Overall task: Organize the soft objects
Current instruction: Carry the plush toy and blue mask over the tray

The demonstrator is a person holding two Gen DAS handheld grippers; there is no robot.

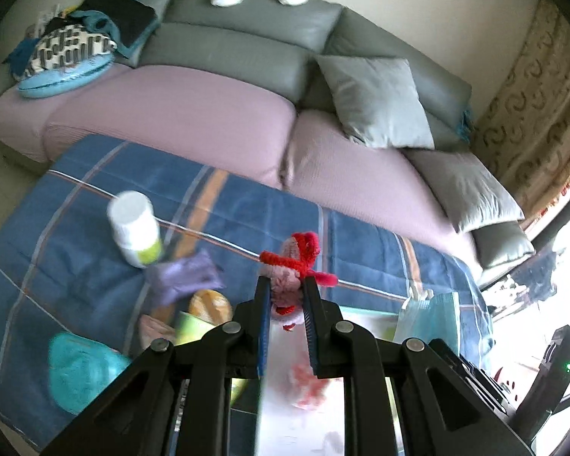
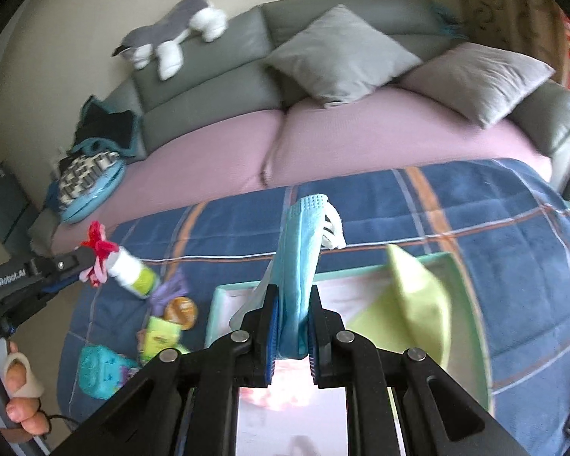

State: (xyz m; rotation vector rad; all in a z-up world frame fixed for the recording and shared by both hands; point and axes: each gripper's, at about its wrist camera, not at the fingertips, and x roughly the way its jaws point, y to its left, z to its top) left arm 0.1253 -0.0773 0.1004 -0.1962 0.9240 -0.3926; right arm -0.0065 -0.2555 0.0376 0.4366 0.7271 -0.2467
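The left tool [image 1: 286, 288] is clamped on a small pink knitted toy [image 1: 285, 279] wound with a red fuzzy wire [image 1: 303, 256], held in the air above the blue plaid blanket [image 1: 76, 266]. The right tool [image 2: 292, 323] is clamped on a folded blue face mask [image 2: 302, 250], whose white ear loops [image 2: 332, 230] dangle at 1 o'clock of the tool. Below the mask sits a pale green tray [image 2: 471, 304] with a yellow-green cloth [image 2: 417, 304] draped inside it at 3 o'clock.

Both held things look light and limp. The mask will likely flop and slip if pinched thinly, so a hold across its folded middle seems safest. The toy should squash easily; gripping its body, not the wire, seems wiser. A white bottle [image 1: 135, 228] lies at 10 o'clock of the toy.
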